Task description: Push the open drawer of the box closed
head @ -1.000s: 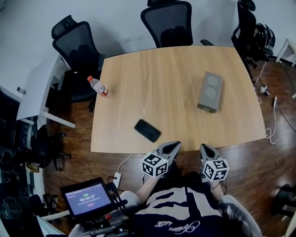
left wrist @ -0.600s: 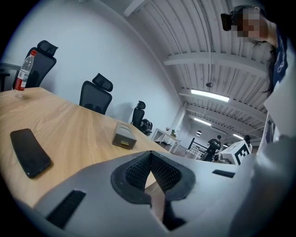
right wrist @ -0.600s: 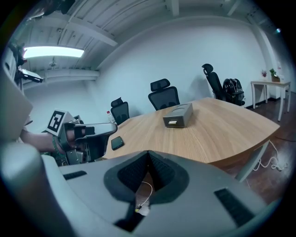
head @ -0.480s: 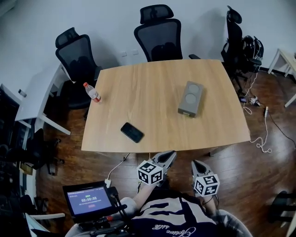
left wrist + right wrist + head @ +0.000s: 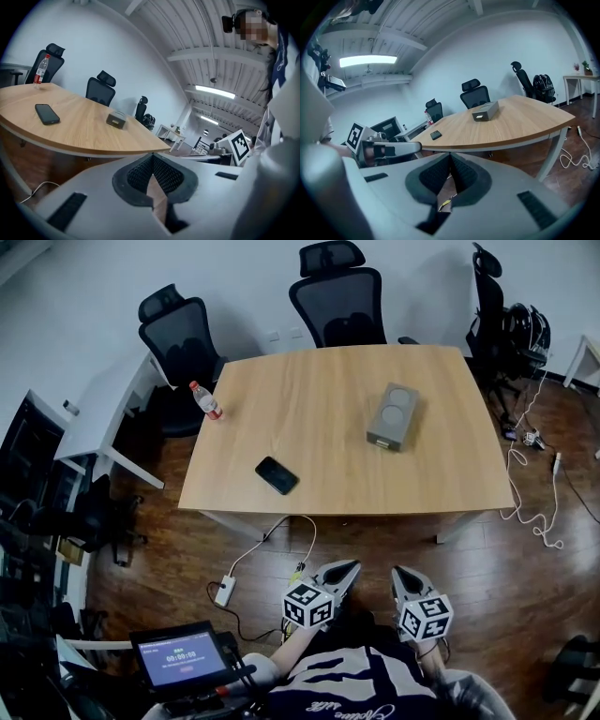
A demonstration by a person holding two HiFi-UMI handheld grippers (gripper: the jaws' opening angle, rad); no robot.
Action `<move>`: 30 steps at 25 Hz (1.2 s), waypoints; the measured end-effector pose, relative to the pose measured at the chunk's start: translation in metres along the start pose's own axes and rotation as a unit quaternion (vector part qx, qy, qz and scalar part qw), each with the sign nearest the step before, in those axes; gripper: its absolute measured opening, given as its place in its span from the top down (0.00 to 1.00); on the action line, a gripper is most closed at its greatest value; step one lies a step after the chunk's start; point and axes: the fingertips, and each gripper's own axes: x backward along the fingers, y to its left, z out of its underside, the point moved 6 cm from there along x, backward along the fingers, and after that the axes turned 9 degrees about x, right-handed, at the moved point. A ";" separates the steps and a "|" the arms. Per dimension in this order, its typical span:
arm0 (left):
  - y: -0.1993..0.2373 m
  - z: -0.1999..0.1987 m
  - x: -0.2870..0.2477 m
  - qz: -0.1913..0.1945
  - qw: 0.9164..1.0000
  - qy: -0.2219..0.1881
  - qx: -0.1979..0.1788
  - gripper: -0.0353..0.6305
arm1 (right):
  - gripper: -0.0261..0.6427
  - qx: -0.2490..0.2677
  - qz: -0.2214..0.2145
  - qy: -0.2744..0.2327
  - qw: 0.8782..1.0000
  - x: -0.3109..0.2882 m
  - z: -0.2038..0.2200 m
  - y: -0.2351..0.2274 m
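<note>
The grey box (image 5: 393, 416), with two round recesses on top, lies on the right half of the wooden table (image 5: 328, 493). Its near end face carries the drawer, but from this distance I cannot tell how far out it stands. The box also shows small in the left gripper view (image 5: 116, 120) and in the right gripper view (image 5: 484, 111). My left gripper (image 5: 344, 572) and right gripper (image 5: 403, 576) hang side by side close to my body, over the floor and short of the table's near edge. Both are shut with nothing between the jaws (image 5: 152, 157) (image 5: 450, 157).
A black phone (image 5: 277, 475) lies near the table's front left, and a water bottle (image 5: 205, 400) stands at its left edge. Office chairs (image 5: 339, 296) ring the far side. A power strip (image 5: 225, 592) with cable lies on the floor, and a small screen (image 5: 178, 657) sits at my lower left.
The table has drawn away from me: a second ago the grippers were at its front edge, now bare floor lies between. Both grippers stay shut and together.
</note>
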 end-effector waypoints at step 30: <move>-0.013 -0.007 0.082 0.031 0.999 -0.033 -0.016 0.94 | 0.97 -0.016 0.002 -0.045 0.999 0.012 -0.005 0.082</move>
